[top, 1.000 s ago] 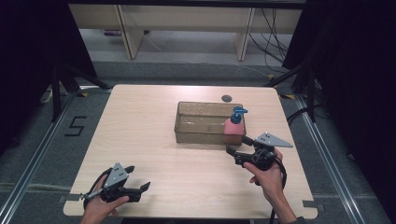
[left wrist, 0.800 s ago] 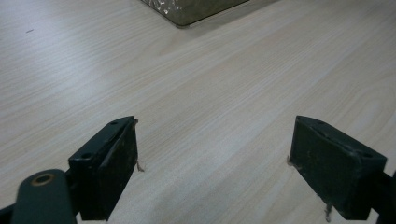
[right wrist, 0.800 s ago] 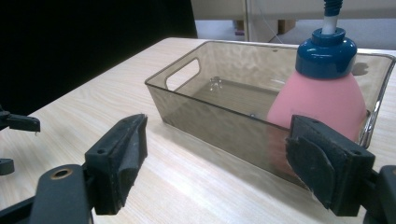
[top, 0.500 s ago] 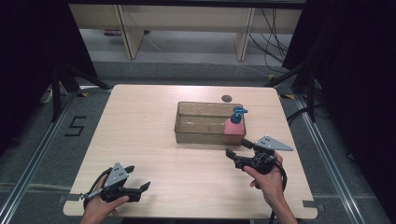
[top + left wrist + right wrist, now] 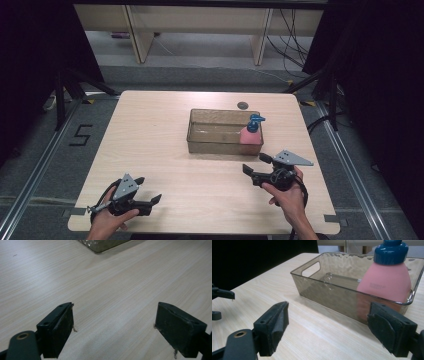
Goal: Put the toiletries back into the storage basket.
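At the right end of the clear bin (image 5: 220, 145) stands the pink bottle (image 5: 384, 281), probably light, smooth plastic best taken round its narrower shoulder below the cap, while the right gripper (image 5: 257, 164) gapes empty, having just widened.

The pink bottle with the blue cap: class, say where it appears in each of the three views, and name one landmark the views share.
High view: the pink bottle stands upright in the right end of the clear tray, right of centre.
Left gripper view: the bottle is not in it.
Right gripper view: the bottle is at upper right, inside the tray's near corner.
Shared landmark: the clear tray.
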### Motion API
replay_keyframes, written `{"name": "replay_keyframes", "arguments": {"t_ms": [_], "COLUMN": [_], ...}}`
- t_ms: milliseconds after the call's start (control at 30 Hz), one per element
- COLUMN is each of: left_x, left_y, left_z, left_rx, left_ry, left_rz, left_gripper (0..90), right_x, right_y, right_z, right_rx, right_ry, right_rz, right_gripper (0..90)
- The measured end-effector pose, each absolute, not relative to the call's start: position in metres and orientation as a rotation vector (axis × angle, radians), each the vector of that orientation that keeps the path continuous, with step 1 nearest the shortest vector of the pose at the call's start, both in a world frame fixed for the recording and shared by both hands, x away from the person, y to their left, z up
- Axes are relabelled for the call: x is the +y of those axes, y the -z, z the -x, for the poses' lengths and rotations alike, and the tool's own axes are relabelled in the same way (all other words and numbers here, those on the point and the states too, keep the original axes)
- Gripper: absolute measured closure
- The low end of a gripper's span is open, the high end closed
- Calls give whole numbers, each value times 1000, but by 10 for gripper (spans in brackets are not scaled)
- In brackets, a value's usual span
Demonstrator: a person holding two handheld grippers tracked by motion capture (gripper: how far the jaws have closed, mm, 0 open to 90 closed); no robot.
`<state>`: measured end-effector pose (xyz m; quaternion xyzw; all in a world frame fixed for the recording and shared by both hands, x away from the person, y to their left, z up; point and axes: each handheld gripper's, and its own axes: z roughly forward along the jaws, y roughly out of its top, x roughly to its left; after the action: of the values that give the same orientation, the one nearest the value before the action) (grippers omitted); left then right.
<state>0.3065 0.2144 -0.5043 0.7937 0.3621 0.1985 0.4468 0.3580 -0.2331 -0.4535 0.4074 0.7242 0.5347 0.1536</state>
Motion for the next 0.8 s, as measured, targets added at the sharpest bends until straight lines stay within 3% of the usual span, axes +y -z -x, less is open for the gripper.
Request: {"name": "replay_keyframes", "arguments": {"t_ms": [800], "left_x": [216], "left_y": [503], "left_z": [-302], "left_rx": [892], "left_ry": [-499], "left_rz": [-1958], "left_gripper": [149], "right_x": [-238], "right_y": [457], "right_z": [-344], "right_rx": [2074], "right_ry": [-1572], "right_rz": [-1154], "right_gripper": [155]}}
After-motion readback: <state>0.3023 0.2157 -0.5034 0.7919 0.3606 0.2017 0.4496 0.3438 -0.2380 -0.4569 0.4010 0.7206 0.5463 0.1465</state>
